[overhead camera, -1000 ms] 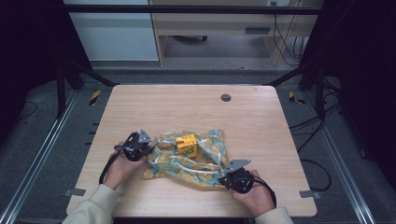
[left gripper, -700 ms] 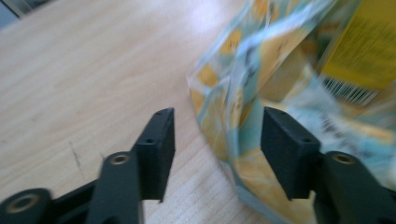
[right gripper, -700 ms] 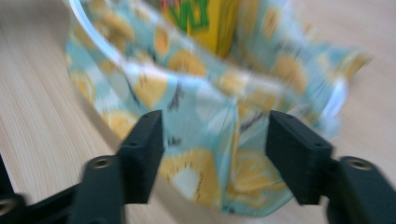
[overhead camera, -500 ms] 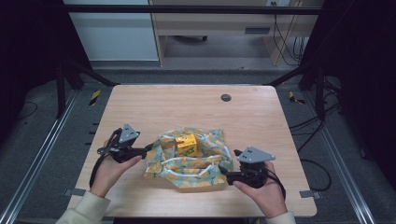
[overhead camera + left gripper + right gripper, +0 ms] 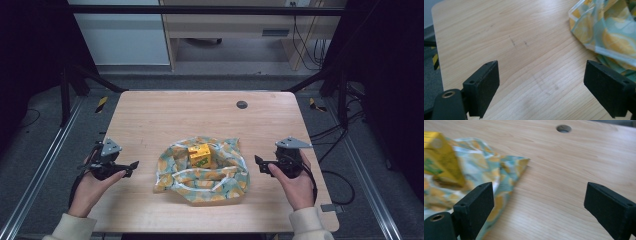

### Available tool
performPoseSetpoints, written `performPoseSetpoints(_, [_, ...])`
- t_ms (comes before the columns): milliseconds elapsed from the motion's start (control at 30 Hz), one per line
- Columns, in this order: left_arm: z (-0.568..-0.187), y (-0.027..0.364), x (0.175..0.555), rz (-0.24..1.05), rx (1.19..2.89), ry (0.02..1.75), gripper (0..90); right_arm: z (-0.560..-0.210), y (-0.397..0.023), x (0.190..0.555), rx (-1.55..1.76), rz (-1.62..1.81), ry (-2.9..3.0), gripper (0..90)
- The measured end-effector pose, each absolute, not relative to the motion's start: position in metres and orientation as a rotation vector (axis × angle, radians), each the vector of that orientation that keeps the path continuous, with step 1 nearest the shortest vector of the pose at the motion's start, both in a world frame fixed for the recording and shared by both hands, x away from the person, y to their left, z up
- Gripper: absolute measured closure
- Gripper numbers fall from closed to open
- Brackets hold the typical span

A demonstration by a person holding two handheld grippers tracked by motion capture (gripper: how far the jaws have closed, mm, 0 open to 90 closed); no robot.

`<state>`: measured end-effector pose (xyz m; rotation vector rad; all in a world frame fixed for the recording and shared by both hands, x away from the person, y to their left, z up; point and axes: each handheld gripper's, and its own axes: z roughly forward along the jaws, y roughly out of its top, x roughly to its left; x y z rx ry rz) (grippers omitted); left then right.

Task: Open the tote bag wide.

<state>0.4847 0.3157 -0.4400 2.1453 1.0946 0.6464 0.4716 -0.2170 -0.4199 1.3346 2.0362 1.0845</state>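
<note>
A crumpled teal cloth printed with yellow lemons (image 5: 205, 170) lies mid-bench on the pale wooden bench (image 5: 165, 115), cradling a small yellow-and-green carton (image 5: 199, 155). The left tongs (image 5: 131, 167) and right tongs (image 5: 259, 164), both open and empty, flank it.

We note a crumpled cloth (image 5: 202, 172), patterned in yellow lemons on pale blue-green with white bands, lying spread near the middle of the wooden table (image 5: 165, 112), toward the person's side. Its edges are rumpled and partly folded inward. A small yellow box (image 5: 199, 154) with green printing sits on the cloth's far half, tilted slightly, resting in the folds.
</note>
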Motion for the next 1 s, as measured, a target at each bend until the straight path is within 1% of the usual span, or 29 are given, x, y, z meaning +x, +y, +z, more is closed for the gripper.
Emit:
performPoseSetpoints(167, [-0.447,0.331,0.486,0.636,2.140,1.135,10.9,-0.434,-0.228,0.480,1.415,1.043,2.005,8.8])
performPoseSetpoints(467, [-0.459,0.351,0.490,0.612,2.171,1.210,9.2,-0.454,-0.245,0.479,1.477,0.965,2.015,8.4])
performPoseSetpoints(800, [-0.468,0.355,0.493,0.617,2.203,1.237,8.7,-0.473,-0.259,0.478,1.531,0.922,2.040,7.8])
performPoseSetpoints(1000, [-0.476,0.352,0.493,0.650,2.243,1.243,8.2,-0.482,-0.262,0.473,1.547,0.880,2.062,7.7])
